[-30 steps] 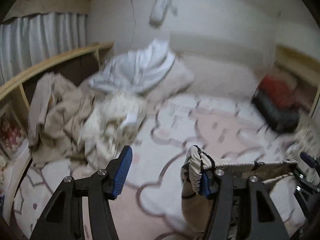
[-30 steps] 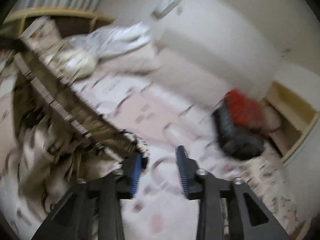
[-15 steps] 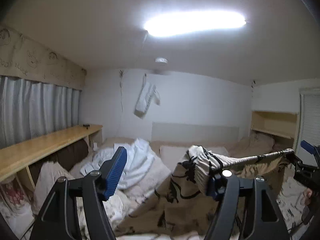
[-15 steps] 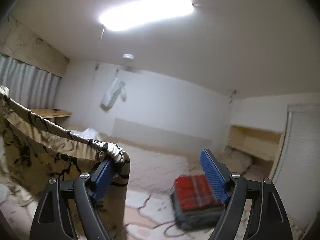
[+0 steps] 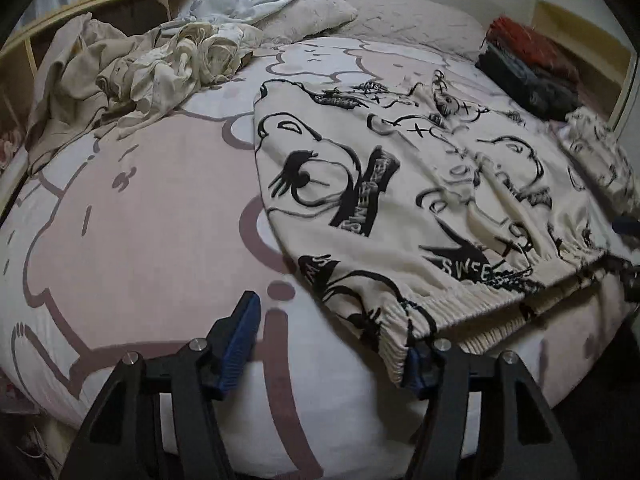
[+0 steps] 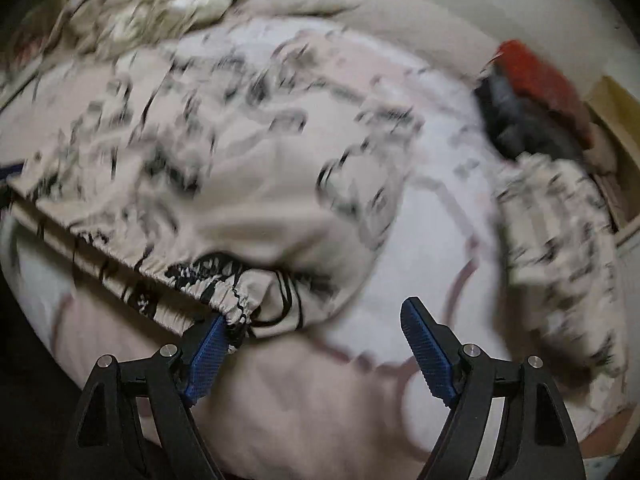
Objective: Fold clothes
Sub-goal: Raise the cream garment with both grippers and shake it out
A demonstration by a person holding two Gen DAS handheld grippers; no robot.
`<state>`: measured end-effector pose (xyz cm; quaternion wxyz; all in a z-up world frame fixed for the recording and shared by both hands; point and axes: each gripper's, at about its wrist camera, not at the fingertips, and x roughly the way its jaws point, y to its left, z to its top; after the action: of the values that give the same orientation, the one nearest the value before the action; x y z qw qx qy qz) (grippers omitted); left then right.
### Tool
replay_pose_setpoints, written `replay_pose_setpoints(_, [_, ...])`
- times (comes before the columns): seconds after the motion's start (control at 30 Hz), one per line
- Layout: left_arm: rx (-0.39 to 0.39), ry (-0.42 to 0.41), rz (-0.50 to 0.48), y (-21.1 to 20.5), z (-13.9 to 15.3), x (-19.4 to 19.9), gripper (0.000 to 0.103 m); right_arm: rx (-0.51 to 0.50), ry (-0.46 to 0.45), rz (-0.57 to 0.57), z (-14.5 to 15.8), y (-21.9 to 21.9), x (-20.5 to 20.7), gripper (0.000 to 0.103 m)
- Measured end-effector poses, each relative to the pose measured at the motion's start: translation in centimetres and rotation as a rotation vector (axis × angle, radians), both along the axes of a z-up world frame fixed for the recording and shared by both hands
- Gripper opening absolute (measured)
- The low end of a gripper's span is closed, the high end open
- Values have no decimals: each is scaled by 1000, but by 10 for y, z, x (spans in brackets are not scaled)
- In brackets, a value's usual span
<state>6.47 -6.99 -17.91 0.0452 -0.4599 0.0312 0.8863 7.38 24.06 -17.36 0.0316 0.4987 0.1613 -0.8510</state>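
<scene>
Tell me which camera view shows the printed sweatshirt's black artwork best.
The left wrist view: the printed sweatshirt lies spread flat on the bed, sharp enough to make out cartoon faces and lettering. In the right wrist view the same garment is smeared by motion blur, and only its gathered hem corner near the tool reads clearly.

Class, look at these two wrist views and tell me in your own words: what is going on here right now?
A person holding a gripper in each hand is laying a cream sweatshirt with black cartoon print flat on the bed to fold it. The left gripper has the ribbed hem draped over one finger, its jaws closing with a wide gap between the fingers. The right gripper stands open, the hem's other corner resting against one finger. A pile of unfolded clothes waits at the back, and folded dark and red items are stacked opposite.
</scene>
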Motion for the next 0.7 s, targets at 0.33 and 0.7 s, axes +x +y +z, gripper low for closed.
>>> replay_pose_setpoints(0.33, [-158, 48, -80, 28, -11, 8, 63, 193, 243, 139, -4, -50, 21, 82])
replay_pose_setpoints(0.7, [-118, 170, 64, 15, 24, -5, 67, 349, 285, 39, 2, -46, -5, 82])
